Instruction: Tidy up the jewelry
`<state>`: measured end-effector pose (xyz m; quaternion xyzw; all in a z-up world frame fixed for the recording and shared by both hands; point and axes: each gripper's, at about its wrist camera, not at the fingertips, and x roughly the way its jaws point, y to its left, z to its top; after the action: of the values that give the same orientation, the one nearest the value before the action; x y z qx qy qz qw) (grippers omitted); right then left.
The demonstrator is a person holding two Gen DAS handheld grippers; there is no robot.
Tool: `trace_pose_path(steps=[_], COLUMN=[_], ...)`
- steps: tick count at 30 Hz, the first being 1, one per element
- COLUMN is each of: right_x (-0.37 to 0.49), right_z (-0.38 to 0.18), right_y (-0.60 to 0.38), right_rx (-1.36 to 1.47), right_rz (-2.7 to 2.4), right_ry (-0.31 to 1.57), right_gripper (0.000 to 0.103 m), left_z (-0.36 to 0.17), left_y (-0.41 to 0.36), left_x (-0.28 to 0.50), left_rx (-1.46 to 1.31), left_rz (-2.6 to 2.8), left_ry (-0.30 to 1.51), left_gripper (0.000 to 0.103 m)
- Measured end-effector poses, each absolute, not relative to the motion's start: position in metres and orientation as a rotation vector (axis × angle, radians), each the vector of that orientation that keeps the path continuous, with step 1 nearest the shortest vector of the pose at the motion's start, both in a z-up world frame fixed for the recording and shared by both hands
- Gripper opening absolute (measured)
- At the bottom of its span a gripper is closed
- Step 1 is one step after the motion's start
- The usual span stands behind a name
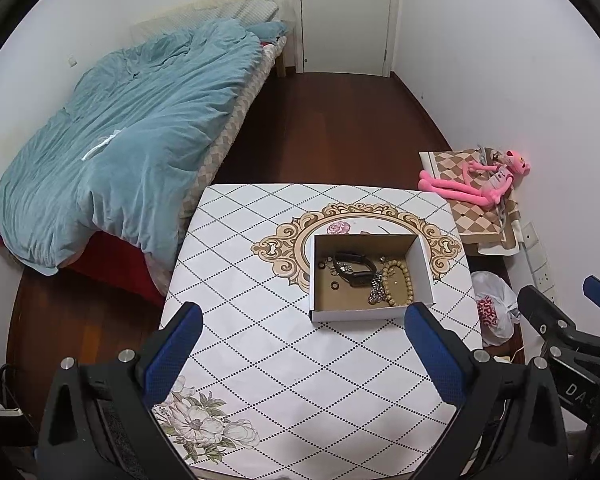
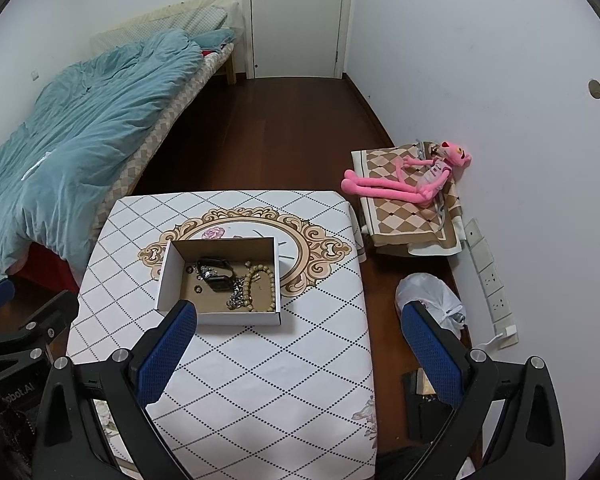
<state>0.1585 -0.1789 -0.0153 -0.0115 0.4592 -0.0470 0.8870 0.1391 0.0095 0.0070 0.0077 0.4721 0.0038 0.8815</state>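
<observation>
While held above the table [image 1: 260, 360], left gripper [image 1: 302, 344] and right gripper [image 2: 300, 344] gape wide, empty.

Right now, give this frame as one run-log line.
left tool: open, empty | right tool: open, empty | box: on table | watch, bead bracelet, chain: inside box

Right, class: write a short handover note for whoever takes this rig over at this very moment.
Left gripper: open, empty, held above the table, short of the box.
Right gripper: open, empty, near the table's right edge.
Cardboard box: on the table's medallion, holding a black watch, bead bracelet, silver chain and small rings.
Done: nothing lies loose on the table.
Left: possibly tidying inside the box.
</observation>
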Motion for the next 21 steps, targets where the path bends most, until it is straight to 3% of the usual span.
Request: trace_pose_path(steps=[21], right_x=[0.1582], right_z=[-0.012], right_y=[-0.1771], right_rx=[-0.012], right_rz=[-0.095], right_ry=[0.955], right_gripper=[0.103], left_z=[0.0104], left_y=[0.0126], left_x=[0.1384], left_rx=[0.018], left_rz=[0.03], left_ry=[0.973], left_gripper=[0.103])
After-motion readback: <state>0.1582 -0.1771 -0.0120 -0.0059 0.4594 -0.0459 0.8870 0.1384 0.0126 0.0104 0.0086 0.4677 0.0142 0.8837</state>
